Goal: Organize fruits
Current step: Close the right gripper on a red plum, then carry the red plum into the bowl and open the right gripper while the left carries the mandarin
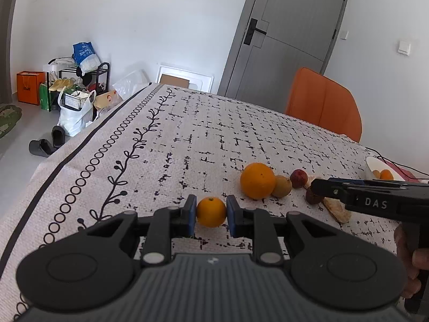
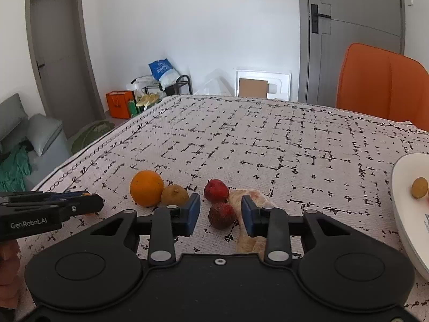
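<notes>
My left gripper (image 1: 211, 214) is shut on a small orange (image 1: 211, 212) just above the patterned tablecloth (image 1: 187, 139). To its right lie a large orange (image 1: 257, 180), a yellow-brown fruit (image 1: 281, 186) and a red fruit (image 1: 299, 178). In the right wrist view my right gripper (image 2: 221, 212) stands around a dark red fruit (image 2: 222, 216) on the cloth. A narrow gap shows on each side, so the pads do not press on it. The red fruit (image 2: 215, 190), the yellow-brown fruit (image 2: 174, 195) and the large orange (image 2: 146, 187) lie just beyond. The left gripper (image 2: 91, 204) reaches in from the left.
A white plate (image 2: 402, 187) with a small yellow fruit (image 2: 419, 187) sits at the right table edge. A pale foam net (image 2: 252, 241) lies under the right finger. An orange chair (image 2: 380, 86) stands behind the table. The table's left edge (image 1: 80, 145) drops to the floor.
</notes>
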The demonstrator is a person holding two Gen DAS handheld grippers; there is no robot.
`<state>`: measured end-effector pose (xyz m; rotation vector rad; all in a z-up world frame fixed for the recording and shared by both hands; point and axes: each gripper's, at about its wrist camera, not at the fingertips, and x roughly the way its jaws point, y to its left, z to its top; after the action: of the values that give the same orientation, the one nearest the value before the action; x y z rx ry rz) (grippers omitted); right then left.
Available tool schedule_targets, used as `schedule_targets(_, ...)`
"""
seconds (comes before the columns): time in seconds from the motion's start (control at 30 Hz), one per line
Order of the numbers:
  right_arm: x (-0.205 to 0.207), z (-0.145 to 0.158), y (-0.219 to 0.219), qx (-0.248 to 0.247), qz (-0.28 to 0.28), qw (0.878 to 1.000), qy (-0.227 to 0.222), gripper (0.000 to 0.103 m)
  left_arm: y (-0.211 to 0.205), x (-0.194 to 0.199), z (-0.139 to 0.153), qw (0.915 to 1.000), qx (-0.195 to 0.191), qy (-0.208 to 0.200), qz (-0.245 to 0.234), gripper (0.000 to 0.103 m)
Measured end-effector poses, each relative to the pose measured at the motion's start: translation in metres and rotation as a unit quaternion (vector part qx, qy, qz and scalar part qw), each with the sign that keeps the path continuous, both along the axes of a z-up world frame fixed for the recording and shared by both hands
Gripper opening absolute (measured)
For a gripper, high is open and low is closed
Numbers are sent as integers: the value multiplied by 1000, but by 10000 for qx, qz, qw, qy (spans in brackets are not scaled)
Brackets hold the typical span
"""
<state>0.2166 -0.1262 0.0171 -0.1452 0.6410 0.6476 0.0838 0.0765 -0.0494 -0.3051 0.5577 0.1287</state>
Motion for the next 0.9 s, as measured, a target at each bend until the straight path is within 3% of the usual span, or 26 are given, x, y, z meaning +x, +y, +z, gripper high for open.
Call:
schedule_targets(0.13,3,-7,3,-104,81,9999,92,19,1,0,0,10000,-2,5,7,22)
schedule_targets(0.47,-12,10,-16,180,65,9998,-50,19,-8,-4,13,9998,127,-118,-10,22)
schedule_targets(0.9,-26,29,-79,594,-424,9970,-255,19,-47,11,35,9983,391,-254,-338,22)
